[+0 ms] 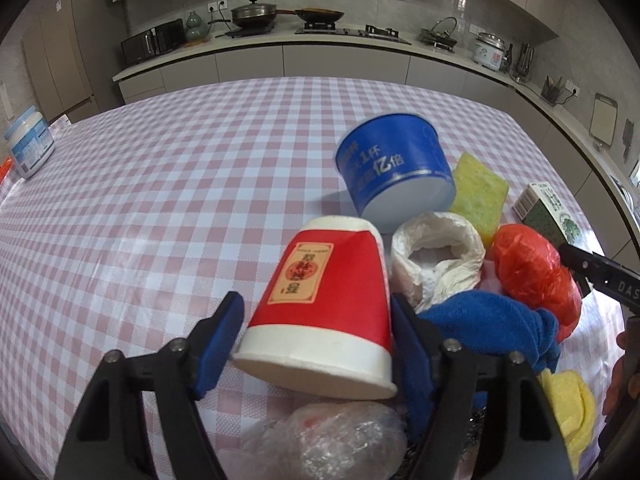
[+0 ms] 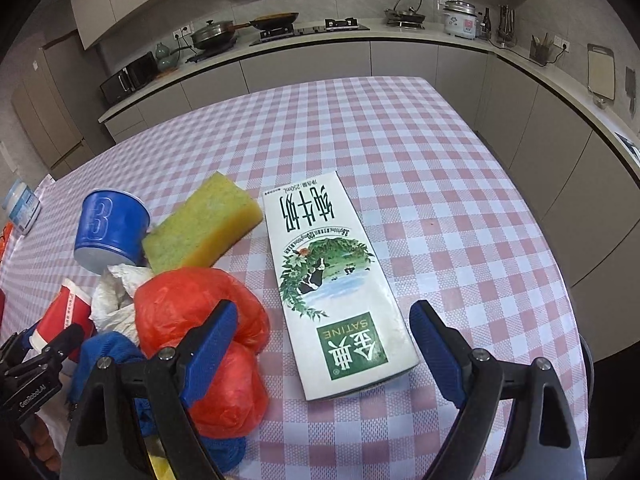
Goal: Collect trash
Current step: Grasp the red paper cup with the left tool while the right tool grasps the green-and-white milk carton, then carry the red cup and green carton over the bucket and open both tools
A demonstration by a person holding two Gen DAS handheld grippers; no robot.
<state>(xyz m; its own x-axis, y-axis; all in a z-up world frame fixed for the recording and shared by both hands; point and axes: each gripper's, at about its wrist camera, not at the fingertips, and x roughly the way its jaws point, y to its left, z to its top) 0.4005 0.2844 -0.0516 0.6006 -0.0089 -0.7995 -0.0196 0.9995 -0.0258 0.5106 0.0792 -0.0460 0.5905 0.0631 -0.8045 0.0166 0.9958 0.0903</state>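
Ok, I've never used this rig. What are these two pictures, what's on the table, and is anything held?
There's no robot arm: a person holds a two-finger gripper in each hand, with a camera on each looking along its fingers. In the left wrist view, the left gripper has its fingers on either side of a tipped red paper cup; whether they touch it is unclear. In the right wrist view, the right gripper is open around a milk carton lying flat. Also on the checked tablecloth: a blue cup, sponge, red bag.
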